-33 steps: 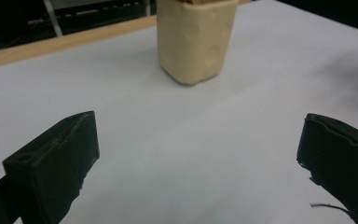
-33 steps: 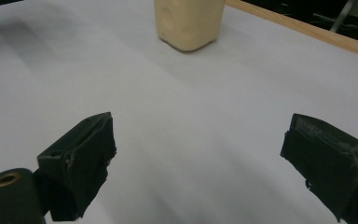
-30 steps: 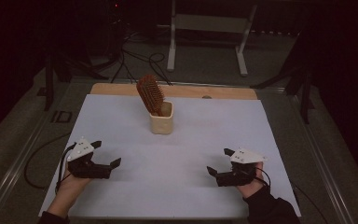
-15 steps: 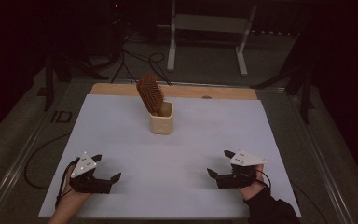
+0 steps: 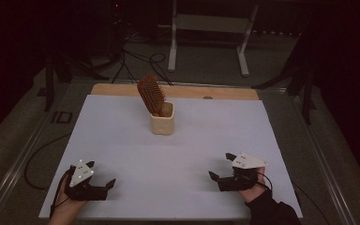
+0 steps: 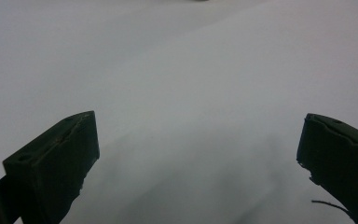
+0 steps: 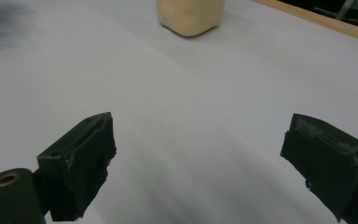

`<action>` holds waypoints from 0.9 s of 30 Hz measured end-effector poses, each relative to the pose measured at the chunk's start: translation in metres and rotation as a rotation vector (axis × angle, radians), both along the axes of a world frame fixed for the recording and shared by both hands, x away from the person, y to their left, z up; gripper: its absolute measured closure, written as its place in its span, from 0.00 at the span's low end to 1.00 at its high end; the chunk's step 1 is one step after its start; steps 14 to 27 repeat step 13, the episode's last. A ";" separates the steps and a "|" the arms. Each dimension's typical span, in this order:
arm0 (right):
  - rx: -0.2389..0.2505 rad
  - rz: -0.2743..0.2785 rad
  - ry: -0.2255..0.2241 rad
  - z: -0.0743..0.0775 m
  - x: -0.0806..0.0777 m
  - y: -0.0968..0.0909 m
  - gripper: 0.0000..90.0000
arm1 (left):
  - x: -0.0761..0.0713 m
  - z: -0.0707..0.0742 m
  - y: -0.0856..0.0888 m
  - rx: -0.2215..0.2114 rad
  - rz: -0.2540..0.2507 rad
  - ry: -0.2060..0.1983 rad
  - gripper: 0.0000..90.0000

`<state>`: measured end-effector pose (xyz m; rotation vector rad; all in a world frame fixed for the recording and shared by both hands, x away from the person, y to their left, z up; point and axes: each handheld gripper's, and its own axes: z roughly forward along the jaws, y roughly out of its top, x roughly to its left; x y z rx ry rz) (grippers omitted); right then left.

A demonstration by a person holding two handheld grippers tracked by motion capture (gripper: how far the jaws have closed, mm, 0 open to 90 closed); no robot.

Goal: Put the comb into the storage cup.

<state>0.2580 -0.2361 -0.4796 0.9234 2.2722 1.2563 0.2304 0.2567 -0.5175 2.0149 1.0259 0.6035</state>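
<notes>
High view: hairbrush (image 5: 150,95) stood in cup (image 5: 162,123) mid-table, well apart from left tongs (image 5: 104,188) and right tongs (image 5: 218,179), both spread wide, empty; brush handle should be approached level.

The room is dim, its edges falling to near black beyond the desk (image 5: 178,140), whose white sheet is the brightest surface and carries a cool bluish cast. Light seems to fall softly from above: only faint, diffuse shadows lie under the left claw (image 5: 104,186) and the right claw (image 5: 219,178). No glare shows. In the left gripper view the sheet ahead of the claw is grainy and featureless. In the right gripper view the cream holder (image 7: 190,16) beyond the claw is slightly soft, and the near jaws are blurred.
</notes>
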 end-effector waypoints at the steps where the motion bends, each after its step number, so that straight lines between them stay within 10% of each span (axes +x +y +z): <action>1: -0.005 -0.001 0.000 0.000 0.000 0.001 0.09 | 0.000 0.000 0.000 -0.004 0.003 -0.006 0.00; 27: -0.008 0.007 0.015 -0.003 0.002 0.000 0.09 | -0.001 -0.001 -0.001 -0.021 0.005 -0.015 0.00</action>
